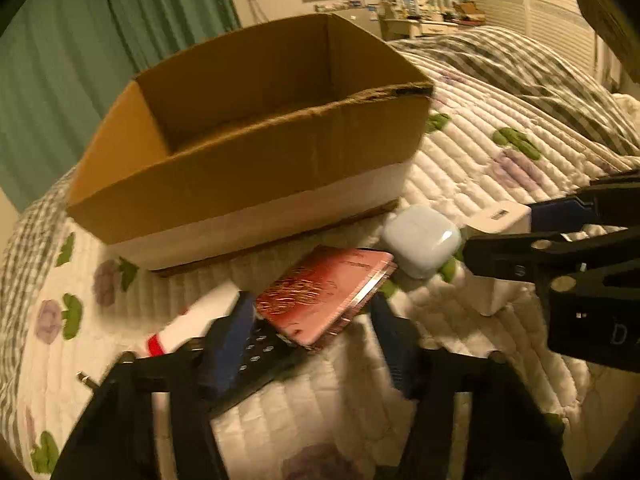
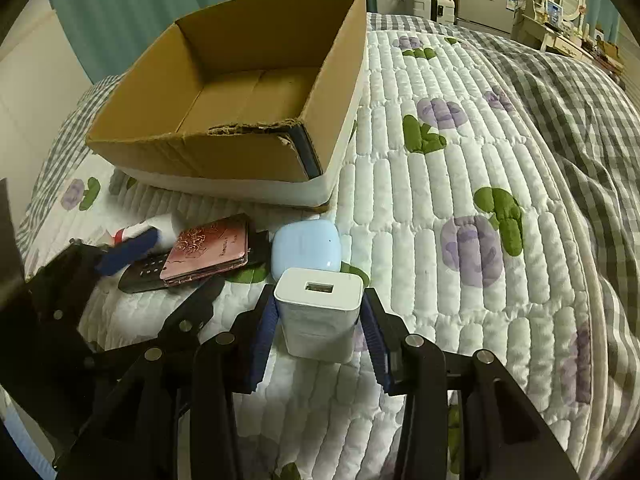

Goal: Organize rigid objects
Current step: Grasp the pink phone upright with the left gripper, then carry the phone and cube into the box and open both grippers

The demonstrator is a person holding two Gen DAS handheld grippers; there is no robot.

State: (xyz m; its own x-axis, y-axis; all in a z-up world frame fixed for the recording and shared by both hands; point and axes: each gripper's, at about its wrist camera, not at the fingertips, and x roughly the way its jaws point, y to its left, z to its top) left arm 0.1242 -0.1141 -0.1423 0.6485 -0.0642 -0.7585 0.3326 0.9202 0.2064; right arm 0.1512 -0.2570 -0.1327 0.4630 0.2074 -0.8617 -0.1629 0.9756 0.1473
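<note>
An open cardboard box (image 1: 240, 184) (image 2: 240, 156) stands on the quilted bed. In front of it lie a pink booklet (image 1: 326, 294) (image 2: 208, 250) on a black remote (image 1: 260, 354) (image 2: 142, 274), a white tube with a red band (image 1: 192, 322) (image 2: 138, 230), and a pale blue earbud case (image 1: 420, 240) (image 2: 306, 248). My left gripper (image 1: 312, 344) is open, its fingers either side of the booklet and remote. My right gripper (image 2: 318, 332) has its blue pads against the sides of a white USB charger (image 2: 318, 314) (image 1: 498, 218) resting on the quilt.
The white floral quilt (image 2: 460, 200) spreads to the right, with a grey checked blanket (image 2: 580, 92) bunched beyond it. Green curtains (image 1: 80, 60) hang behind the box. A desk with a mirror (image 2: 564, 4) stands at the far wall.
</note>
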